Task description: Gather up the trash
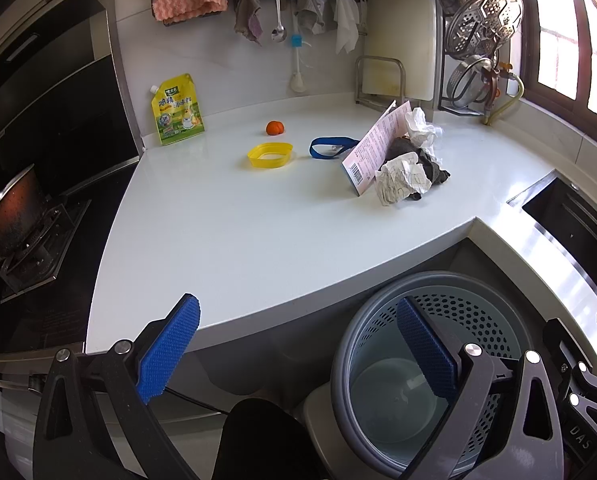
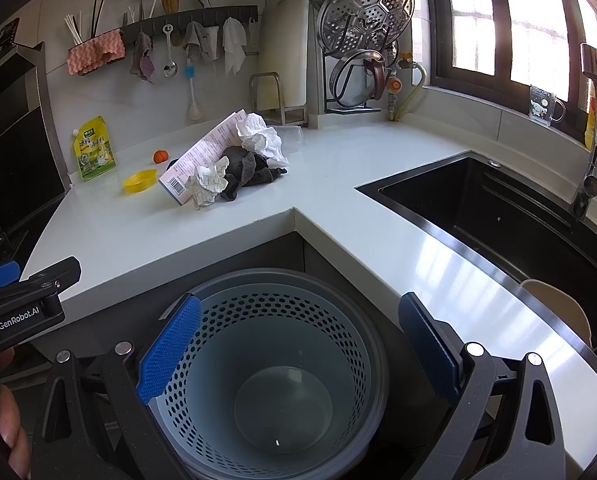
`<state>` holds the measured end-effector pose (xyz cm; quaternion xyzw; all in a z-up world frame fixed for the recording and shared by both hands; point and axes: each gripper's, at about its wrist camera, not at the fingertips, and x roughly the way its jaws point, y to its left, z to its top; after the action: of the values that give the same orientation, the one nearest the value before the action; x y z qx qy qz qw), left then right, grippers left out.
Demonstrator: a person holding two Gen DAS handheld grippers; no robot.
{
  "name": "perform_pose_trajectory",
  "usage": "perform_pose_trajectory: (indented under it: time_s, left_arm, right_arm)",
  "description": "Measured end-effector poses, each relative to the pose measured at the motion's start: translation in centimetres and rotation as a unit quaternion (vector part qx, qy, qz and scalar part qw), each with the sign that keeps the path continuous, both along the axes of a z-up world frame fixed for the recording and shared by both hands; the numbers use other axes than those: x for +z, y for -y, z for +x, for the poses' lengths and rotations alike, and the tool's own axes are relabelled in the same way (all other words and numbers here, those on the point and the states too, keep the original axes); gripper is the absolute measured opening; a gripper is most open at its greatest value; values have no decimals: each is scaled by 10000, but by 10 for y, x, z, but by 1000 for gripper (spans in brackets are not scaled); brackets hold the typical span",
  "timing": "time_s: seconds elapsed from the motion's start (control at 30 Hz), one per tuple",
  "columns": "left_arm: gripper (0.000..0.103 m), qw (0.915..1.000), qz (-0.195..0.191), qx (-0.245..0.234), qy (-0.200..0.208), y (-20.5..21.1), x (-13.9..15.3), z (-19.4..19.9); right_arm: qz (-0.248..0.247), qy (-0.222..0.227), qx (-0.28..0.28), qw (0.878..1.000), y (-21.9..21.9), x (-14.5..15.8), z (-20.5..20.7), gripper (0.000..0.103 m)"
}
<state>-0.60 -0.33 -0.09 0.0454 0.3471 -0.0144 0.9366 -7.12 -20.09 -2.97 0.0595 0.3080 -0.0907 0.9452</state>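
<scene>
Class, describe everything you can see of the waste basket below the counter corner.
The waste basket is round, with a dark grey outer rim around a pale blue-grey plastic liner whose wall is perforated with small holes. It stands upright on the floor, tucked into the inner corner below the white counter. Inside it looks almost empty: a bare smooth bottom with one tiny pale speck. Both open tools hang above it; nothing visibly touches it.

My front stretch of the pale white countertop (image 1: 234, 240) lies bare — easy passage. Farther back, a yellow plastic ring (image 1: 269, 155), a blue loop of strap (image 1: 332, 147) and a small orange fruit (image 1: 275, 127) dot the way; a heap of crumpled white paper, dark cloth and a pink printed leaflet (image 1: 398, 164) blocks the right. The grey perforated bin (image 2: 274, 380) gapes open below — black sink (image 2: 498, 216) to its right.
</scene>
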Motion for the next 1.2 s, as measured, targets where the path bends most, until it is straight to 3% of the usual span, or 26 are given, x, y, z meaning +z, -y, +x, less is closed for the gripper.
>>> perform_pose_trajectory:
  time_s: [0.53,0.9,1.2]
  left_arm:
    - [97,9997,-93,197,-90,-14,-17,21]
    - [97,9997,-22,246,-71,-23,-27,72]
    - [97,9995,-178,246,-19,-44,-25,118]
  right_arm:
    - [-38,83,59,9999,4,-9,13,94]
    - [74,58,480,9988,3,-11,76,94]
    - [99,213,629,9977,-10,-6,136,94]
